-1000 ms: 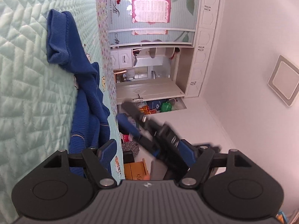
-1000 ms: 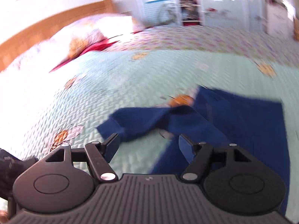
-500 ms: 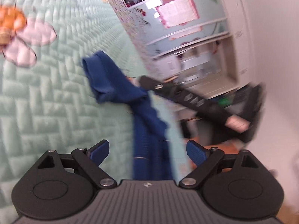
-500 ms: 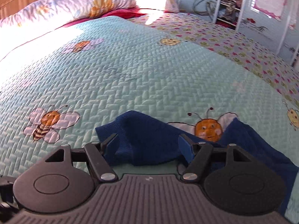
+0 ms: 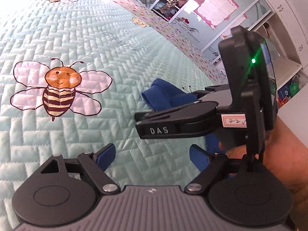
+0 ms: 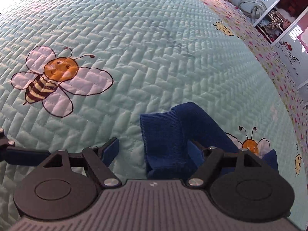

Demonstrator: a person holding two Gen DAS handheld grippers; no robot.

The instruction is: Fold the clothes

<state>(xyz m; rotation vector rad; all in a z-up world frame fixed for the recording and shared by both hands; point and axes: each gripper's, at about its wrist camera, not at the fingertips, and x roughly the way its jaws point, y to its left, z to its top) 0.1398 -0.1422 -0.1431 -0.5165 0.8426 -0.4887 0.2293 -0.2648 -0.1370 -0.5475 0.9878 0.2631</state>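
Left wrist view: the left gripper [image 5: 152,156] now hangs over bare mint-green quilted bedspread [image 5: 77,38] with its fingers spread and nothing between them; a second ago it looked along the bed's edge.
Right gripper seen from the left: the right gripper [image 5: 154,105] has swung in across the view and reaches the ribbed cuff of the blue knit sweater sleeve [image 5: 156,96].
Right wrist view: the cuff [image 6: 163,134], half a second ago just ahead of the fingers, now lies between them on the bedspread [image 6: 134,38]; fingers apart, not closed on it.
Meaning for the fold: judged a sleeve pickup, with the grip yet to close.
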